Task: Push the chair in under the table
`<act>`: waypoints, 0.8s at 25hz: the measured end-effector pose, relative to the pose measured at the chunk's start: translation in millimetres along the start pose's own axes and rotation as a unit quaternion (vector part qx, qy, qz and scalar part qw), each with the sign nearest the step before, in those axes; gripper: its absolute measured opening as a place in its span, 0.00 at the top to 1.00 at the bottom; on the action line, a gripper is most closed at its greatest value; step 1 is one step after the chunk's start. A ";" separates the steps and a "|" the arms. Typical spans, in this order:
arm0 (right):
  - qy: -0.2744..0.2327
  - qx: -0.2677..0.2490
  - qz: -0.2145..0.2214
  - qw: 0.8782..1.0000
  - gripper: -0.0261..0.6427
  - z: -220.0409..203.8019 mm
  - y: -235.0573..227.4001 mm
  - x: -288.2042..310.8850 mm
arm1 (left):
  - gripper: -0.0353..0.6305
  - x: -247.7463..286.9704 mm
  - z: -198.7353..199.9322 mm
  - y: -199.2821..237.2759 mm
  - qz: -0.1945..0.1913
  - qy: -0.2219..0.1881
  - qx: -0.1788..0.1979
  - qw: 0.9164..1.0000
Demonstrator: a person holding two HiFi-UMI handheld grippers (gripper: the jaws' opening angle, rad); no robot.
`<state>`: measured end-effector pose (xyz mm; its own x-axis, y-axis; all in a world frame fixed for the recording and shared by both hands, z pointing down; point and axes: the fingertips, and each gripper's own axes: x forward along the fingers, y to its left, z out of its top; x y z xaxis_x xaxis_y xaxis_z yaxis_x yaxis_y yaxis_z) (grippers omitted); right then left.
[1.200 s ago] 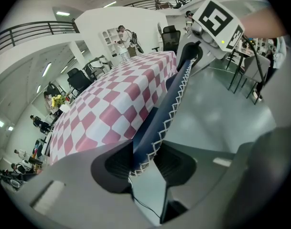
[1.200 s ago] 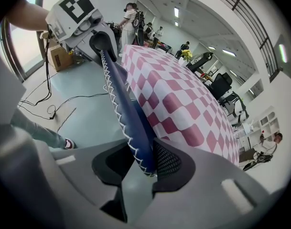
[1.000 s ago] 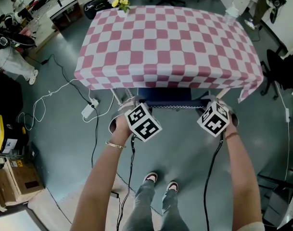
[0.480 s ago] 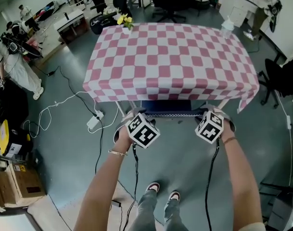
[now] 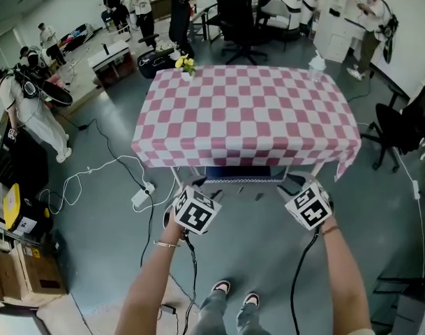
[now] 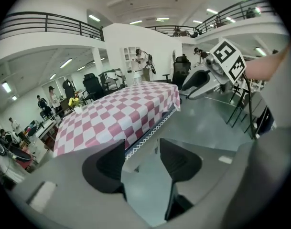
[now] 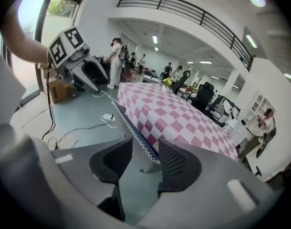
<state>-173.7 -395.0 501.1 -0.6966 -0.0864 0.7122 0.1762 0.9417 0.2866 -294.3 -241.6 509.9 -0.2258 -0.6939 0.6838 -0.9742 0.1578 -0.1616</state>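
Observation:
The table (image 5: 247,117) wears a pink-and-white checked cloth. The chair sits under its near edge, with only the dark top of its back (image 5: 239,175) showing, trimmed in white (image 6: 150,133) (image 7: 132,127). My left gripper (image 5: 186,192) and right gripper (image 5: 296,189) hang in the air just in front of that edge, apart from the chair. Both have just been opening and stand open. In the left gripper view the pads (image 6: 107,165) frame only floor and the chair's edge; the same holds for the right gripper (image 7: 145,152).
A small pot of yellow flowers (image 5: 186,65) and a bottle (image 5: 317,63) stand on the table's far corners. White cable and a power strip (image 5: 141,197) lie on the floor at left. Office chairs (image 5: 236,12) stand behind; another black chair (image 5: 400,128) is right. People stand at left (image 5: 31,110).
Both grippers have let go of the chair back, opened, and risen back away from the table edge. The head view has tilted up, showing more of the room.

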 end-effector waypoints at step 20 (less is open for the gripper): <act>-0.247 0.296 -0.170 0.907 0.94 6.6 57.6 -212.3 | 0.94 -197.7 38.9 -65.1 0.164 -0.243 -0.212 0.932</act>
<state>-20.3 -320.3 362.2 -0.8932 -0.3857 0.2312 -0.4092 0.9103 -0.0623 -186.0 -142.1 357.6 -0.5835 -0.7795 0.2278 -0.7906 0.6094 0.0602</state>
